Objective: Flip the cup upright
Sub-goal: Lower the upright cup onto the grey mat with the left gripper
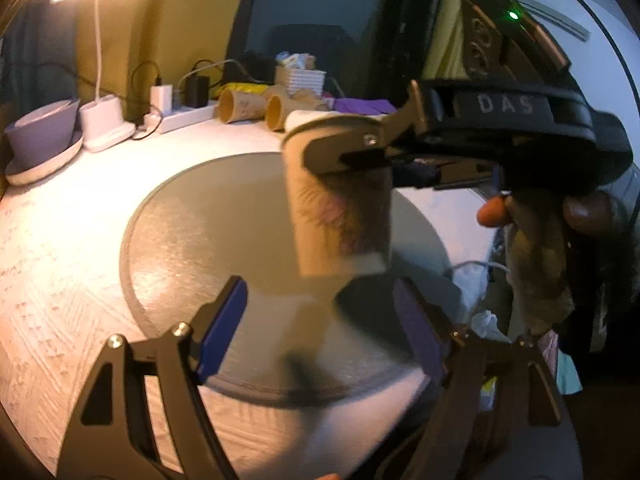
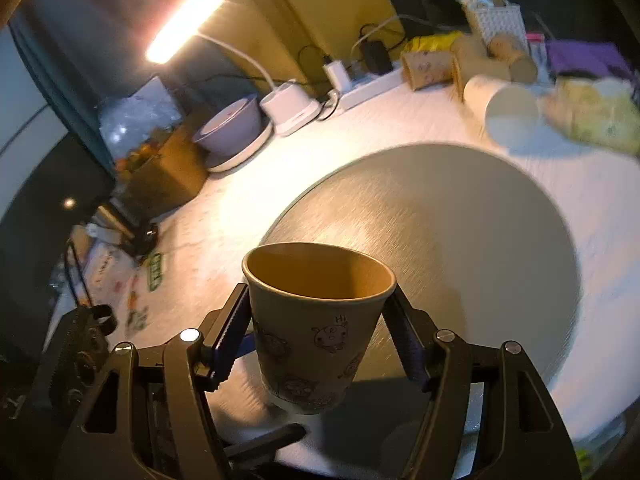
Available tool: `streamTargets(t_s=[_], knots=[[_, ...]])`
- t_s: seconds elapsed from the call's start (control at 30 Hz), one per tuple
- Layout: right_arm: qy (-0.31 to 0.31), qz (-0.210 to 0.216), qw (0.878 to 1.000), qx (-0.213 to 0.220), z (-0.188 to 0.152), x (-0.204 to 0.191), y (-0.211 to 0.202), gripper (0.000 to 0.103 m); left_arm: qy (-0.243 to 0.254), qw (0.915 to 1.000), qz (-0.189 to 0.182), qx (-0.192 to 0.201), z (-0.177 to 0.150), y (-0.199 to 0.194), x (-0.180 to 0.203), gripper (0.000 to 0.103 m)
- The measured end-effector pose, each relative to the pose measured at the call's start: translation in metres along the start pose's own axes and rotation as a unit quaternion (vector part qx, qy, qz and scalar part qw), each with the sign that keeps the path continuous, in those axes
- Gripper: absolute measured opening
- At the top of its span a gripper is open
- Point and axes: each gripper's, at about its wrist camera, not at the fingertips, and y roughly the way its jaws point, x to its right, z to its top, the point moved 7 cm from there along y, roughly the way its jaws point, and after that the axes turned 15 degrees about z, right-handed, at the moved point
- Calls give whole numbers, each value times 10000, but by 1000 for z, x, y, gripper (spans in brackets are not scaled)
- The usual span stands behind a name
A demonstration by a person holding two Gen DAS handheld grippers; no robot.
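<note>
A brown paper cup (image 2: pixel 316 332) with small cartoon drawings is held upright, mouth up, between the fingers of my right gripper (image 2: pixel 316 338), a little above the round grey mat (image 2: pixel 460 216). In the left wrist view the same cup (image 1: pixel 340 208) hangs above the mat (image 1: pixel 192 240) with the right gripper (image 1: pixel 352 152) shut on its upper part from the right. My left gripper (image 1: pixel 320 328) is open and empty, low in front of the cup.
Several paper cups lie on their sides at the back of the white table (image 2: pixel 508 108) (image 1: pixel 240 106). A lit desk lamp (image 2: pixel 292 108), a power strip (image 2: pixel 368 84), a bowl on a plate (image 2: pixel 232 128) and a white basket (image 2: pixel 496 20) stand along the back.
</note>
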Motion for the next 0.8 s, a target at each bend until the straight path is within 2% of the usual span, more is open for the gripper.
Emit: streamTargets(t_s=[0.27, 0.57, 0.8], knots=[[-732, -809, 9940, 104, 30, 13, 17, 70, -513, 9982, -4, -311, 5, 10, -29, 77], [-1361, -1075, 9847, 191, 41, 10, 41, 70, -701, 9966, -42, -436, 3, 13, -37, 77], [-1868, -1404, 9719, 278, 31, 5, 39, 70, -668, 9963, 22, -538, 0, 17, -36, 77]])
